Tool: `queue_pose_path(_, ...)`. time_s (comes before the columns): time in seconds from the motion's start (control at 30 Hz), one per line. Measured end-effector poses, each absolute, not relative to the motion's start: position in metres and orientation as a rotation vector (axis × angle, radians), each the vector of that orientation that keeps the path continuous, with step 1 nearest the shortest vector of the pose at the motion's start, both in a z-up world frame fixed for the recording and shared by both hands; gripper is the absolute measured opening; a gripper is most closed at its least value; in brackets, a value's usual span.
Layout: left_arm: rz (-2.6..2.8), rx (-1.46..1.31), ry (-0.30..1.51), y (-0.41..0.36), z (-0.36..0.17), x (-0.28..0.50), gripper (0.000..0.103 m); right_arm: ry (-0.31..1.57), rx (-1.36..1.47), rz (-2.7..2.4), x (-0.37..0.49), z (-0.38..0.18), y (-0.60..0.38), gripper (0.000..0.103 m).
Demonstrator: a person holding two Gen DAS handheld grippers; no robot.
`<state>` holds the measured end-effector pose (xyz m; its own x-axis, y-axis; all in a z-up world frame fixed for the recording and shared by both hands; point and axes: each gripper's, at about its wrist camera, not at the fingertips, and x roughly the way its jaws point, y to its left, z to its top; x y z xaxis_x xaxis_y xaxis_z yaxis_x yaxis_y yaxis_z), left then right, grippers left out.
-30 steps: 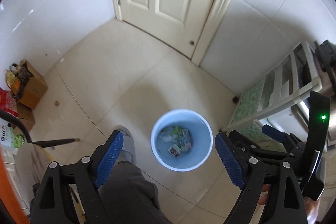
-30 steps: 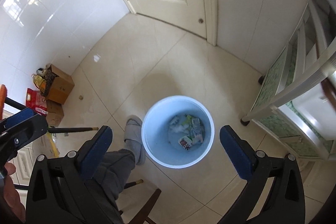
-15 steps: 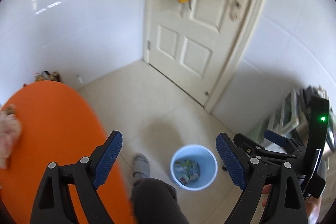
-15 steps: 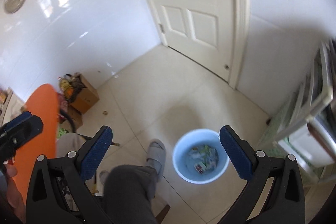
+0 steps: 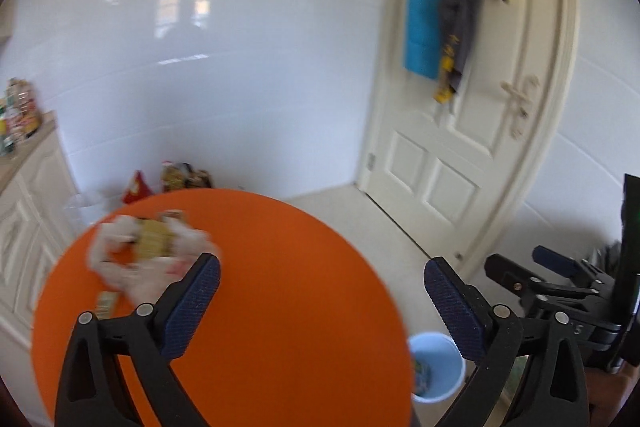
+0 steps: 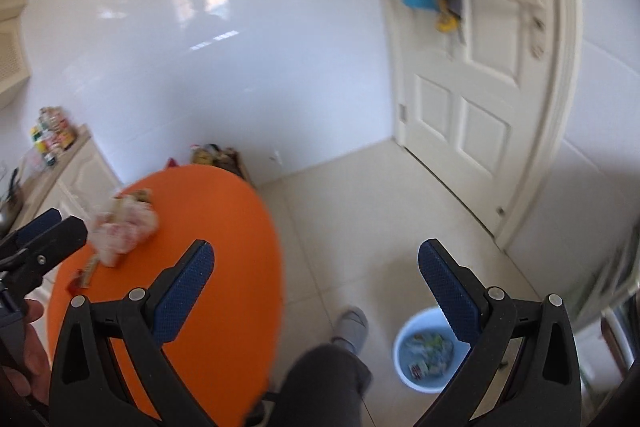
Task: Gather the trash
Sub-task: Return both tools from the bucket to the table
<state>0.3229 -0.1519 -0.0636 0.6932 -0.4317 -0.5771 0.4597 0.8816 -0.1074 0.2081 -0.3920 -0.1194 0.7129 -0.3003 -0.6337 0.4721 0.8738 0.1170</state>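
Observation:
A blurred pile of crumpled wrappers and paper trash lies on the far left of a round orange table; it also shows in the right wrist view on the table. A light blue bin with trash inside stands on the floor at the lower right, seen too in the right wrist view. My left gripper is open and empty above the table, near the pile. My right gripper is open and empty over the floor between table and bin.
A white panelled door with hanging cloths is at the right. White cabinets stand left of the table. Bags and a box sit by the far wall. My leg and slipper are between table and bin.
Both grippers have lifted and swung left, away from over the bin and up to the orange table. The trash pile has come into view. Both stayed open.

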Motion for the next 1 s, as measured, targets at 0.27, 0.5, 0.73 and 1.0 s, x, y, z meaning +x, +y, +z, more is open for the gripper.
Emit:
queue_pose_path(0.27, -0.349, -0.045, 0.582, -0.063, -0.049, 0.268, 0.102, 0.607, 0.181, -0.257, 0.254, -0.091, -0.313, 0.103)
queue_pose_path(0.5, -0.213, -0.085, 0.558, -0.011, -0.046, 0.227, 0.102, 0.583, 0.120, -0.114, 0.280, -0.079, -0.257, 0.103)
queue_pose_path(0.73, -0.103, -0.125, 0.541, 0.010, -0.042, 0.203, 0.102, 0.563, 0.054, -0.031, 0.299, -0.072, -0.213, 0.103)
queue_pose_path(1.0, -0.039, -0.141, 0.577, 0.029, -0.061, 0.199, 0.102, 0.596, 0.021, 0.022, 0.320, -0.083, -0.195, 0.103)
